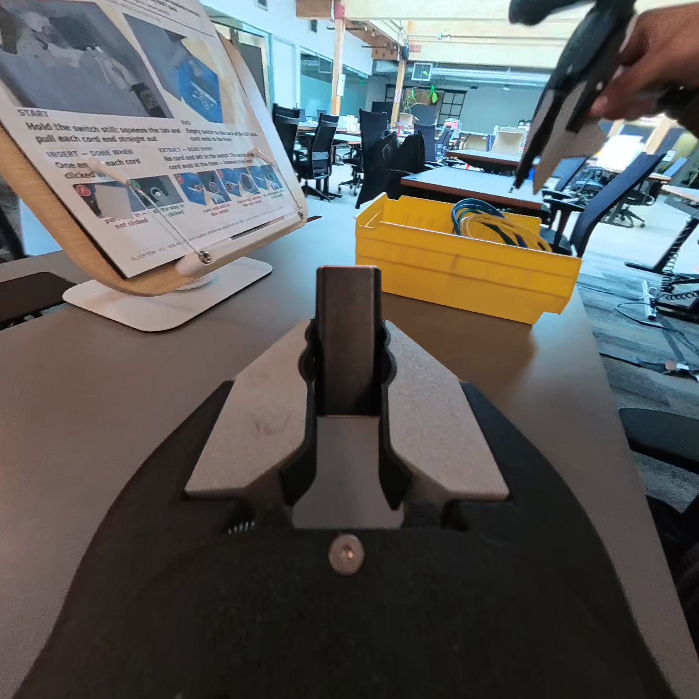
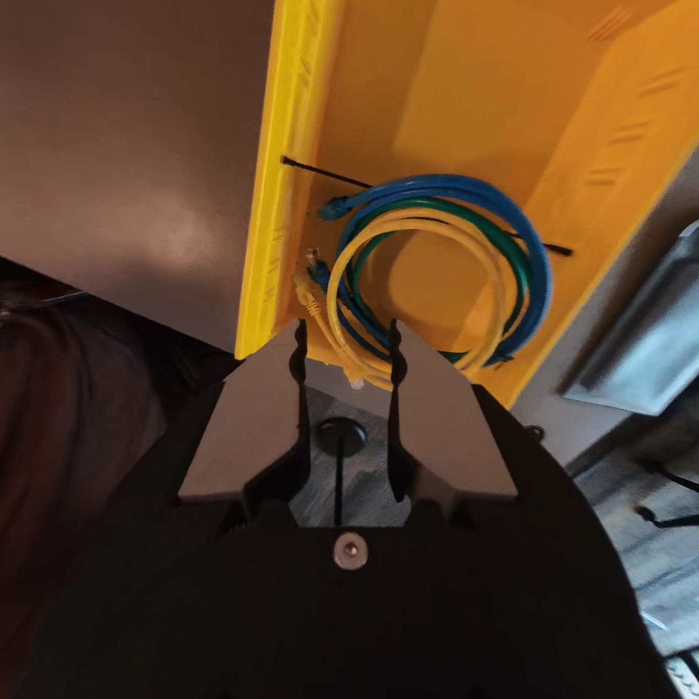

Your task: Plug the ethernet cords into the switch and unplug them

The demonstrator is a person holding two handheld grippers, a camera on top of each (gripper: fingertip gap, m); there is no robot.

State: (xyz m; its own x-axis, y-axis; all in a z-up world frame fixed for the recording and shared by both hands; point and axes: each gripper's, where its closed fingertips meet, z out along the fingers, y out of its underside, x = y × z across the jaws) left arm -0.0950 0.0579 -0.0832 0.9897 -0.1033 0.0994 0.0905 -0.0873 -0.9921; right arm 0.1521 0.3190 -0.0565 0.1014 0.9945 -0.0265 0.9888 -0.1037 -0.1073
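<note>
My left gripper (image 1: 348, 329) is shut on a dark metal box, the switch (image 1: 348, 340), which I see end-on, held just above the grey table (image 1: 113, 378). A yellow bin (image 1: 454, 272) at the table's far right holds coiled ethernet cords (image 1: 491, 223). My right gripper (image 2: 347, 323) is open and empty, pointing down over the bin's (image 2: 272, 189) near end. The coil has a blue cord (image 2: 491, 193), a green cord (image 2: 472, 215) and a yellow cord (image 2: 340, 287), with plug ends (image 2: 333, 208) at the left. The right gripper (image 1: 529, 185) also shows in the left wrist view, held by a hand above the bin.
A wooden stand with an instruction sheet (image 1: 151, 151) stands at the table's back left on a white base (image 1: 151, 302). Black zip ties (image 2: 325, 172) lie in the bin. The table's right edge (image 1: 605, 378) drops to floor with cables. Office chairs (image 1: 317, 151) and desks stand beyond.
</note>
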